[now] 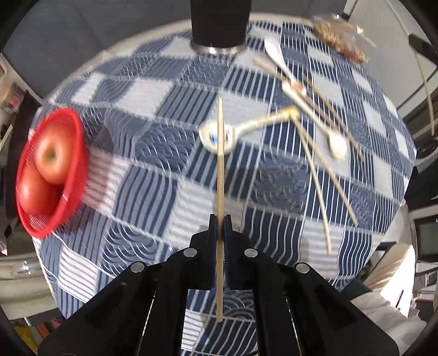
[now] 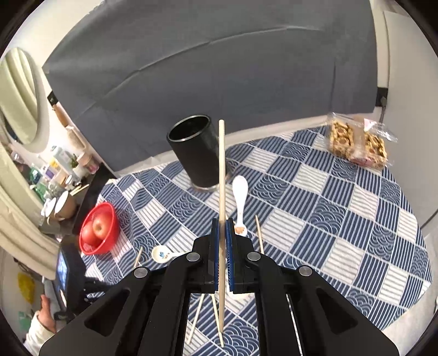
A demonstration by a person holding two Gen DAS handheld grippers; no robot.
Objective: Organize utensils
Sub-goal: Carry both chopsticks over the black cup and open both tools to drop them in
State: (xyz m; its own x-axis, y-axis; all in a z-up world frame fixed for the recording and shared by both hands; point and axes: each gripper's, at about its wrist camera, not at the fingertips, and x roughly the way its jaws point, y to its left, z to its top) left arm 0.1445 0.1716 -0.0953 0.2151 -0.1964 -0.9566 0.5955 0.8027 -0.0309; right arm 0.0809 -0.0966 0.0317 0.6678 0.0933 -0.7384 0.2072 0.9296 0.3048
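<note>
My left gripper point(image 1: 219, 219) is shut on a wooden chopstick point(image 1: 220, 164) that runs straight ahead between its pads, above the checked cloth. My right gripper point(image 2: 222, 222) is shut on another chopstick point(image 2: 221, 169), which points toward the black cylindrical holder point(image 2: 195, 153). In the left wrist view that holder point(image 1: 219, 24) stands at the table's far edge. Loose on the cloth lie a patterned ceramic spoon point(image 1: 219, 137), two white spoons point(image 1: 273, 49) point(image 1: 338, 143) and several chopsticks point(image 1: 317, 169). The right wrist view shows a white spoon point(image 2: 240, 197) and the patterned spoon point(image 2: 161, 253).
A red bowl with apples point(image 1: 52, 169) sits at the table's left edge, seen too as the red bowl point(image 2: 100, 228). A clear pack of biscuits point(image 2: 357, 145) lies at the far right. A person's sleeve and hand point(image 2: 45, 319) show low on the left, beside the left gripper's body.
</note>
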